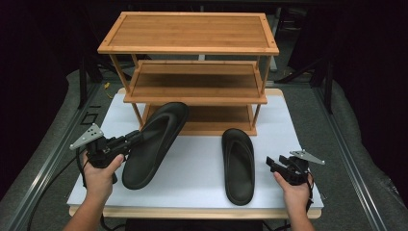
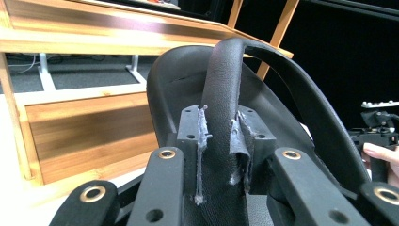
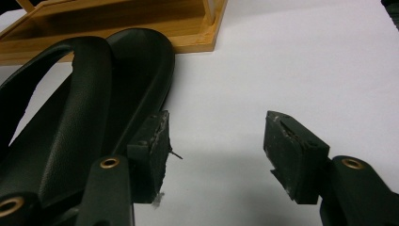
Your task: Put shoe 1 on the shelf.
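I read no writing anywhere. My left gripper (image 2: pixel 219 141) is clamped on the strap of the left black rubber flip-flop (image 1: pixel 155 140), its toe against the three-tier bamboo shoe rack (image 1: pixel 192 48). My right gripper (image 3: pixel 214 155), jaws apart, sits beside the other black flip-flop (image 1: pixel 238 163) on the white tabletop (image 1: pixel 197 168).

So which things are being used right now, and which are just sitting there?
In use:
- left hand-held gripper, shut on the strap of the left slipper
- right hand-held gripper, open beside the right slipper
- wooden shoe rack, probably where the slippers go

Just there:
- white table top
- grey floor
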